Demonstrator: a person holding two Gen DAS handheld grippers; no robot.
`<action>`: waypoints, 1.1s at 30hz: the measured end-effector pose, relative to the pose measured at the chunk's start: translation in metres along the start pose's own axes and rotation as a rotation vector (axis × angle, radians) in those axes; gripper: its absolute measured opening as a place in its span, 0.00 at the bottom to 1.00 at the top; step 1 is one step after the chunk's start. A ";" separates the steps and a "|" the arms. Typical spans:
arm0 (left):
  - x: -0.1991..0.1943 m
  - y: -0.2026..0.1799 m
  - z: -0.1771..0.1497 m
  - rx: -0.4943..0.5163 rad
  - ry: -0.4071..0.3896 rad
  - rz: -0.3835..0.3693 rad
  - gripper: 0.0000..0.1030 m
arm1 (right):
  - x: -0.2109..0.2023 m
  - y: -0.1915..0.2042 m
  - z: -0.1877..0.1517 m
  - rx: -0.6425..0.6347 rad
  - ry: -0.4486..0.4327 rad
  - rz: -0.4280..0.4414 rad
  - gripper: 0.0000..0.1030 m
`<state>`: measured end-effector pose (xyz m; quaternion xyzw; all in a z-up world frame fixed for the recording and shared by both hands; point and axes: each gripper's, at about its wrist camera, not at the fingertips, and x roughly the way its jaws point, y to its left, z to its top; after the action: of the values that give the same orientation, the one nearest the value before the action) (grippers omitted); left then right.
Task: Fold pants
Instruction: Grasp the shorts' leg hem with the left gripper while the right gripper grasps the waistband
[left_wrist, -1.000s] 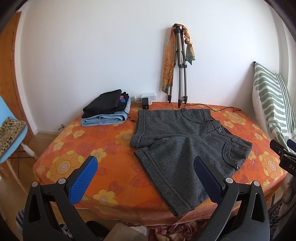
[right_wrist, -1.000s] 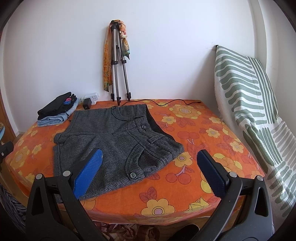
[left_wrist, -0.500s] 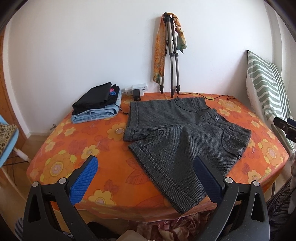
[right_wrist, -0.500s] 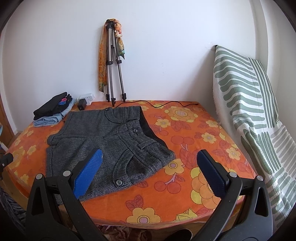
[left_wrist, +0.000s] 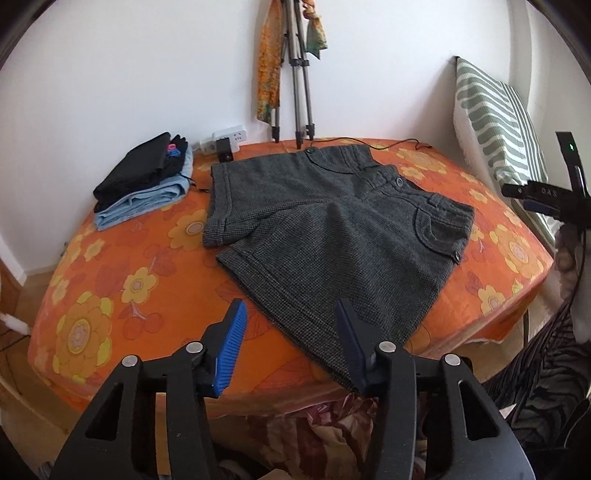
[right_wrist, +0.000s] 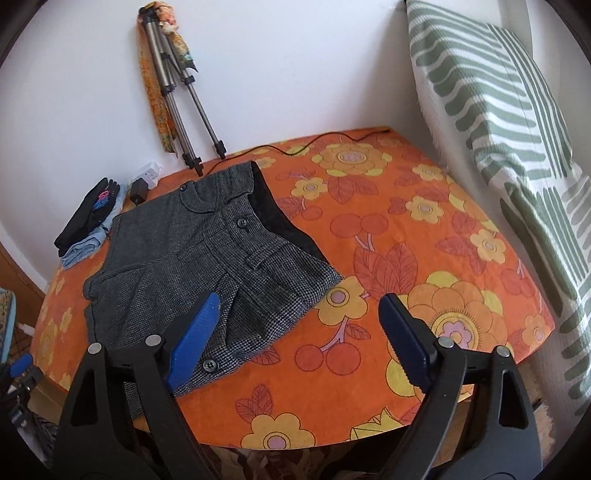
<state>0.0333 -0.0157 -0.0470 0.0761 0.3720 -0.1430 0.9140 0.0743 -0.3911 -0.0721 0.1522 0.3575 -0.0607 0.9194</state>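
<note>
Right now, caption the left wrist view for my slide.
Open left tool poised over grey shorts spread on floral orange tablecloth.

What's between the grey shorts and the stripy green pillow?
Only bare orange flowered cloth lies between the grey shorts and the striped pillow; the right wrist view shows it best.

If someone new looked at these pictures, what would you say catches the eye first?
The loud orange flowered tablecloth fills both views. On it, dark grey shorts lie flat, one leg reaching the near edge. Behind, a folded tripod leans on the white wall, and a green striped towel hangs at the right.
</note>
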 end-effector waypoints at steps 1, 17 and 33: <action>0.000 -0.003 -0.001 0.025 0.002 -0.011 0.43 | 0.006 -0.005 0.002 0.029 0.023 0.010 0.82; 0.019 -0.074 -0.029 0.447 0.147 -0.227 0.28 | 0.089 -0.018 0.003 0.171 0.244 0.061 0.64; 0.054 -0.081 -0.051 0.576 0.241 -0.243 0.47 | 0.119 -0.006 -0.008 0.214 0.344 0.157 0.46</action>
<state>0.0112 -0.0911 -0.1237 0.3028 0.4279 -0.3402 0.7807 0.1550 -0.3948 -0.1596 0.2845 0.4874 0.0005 0.8255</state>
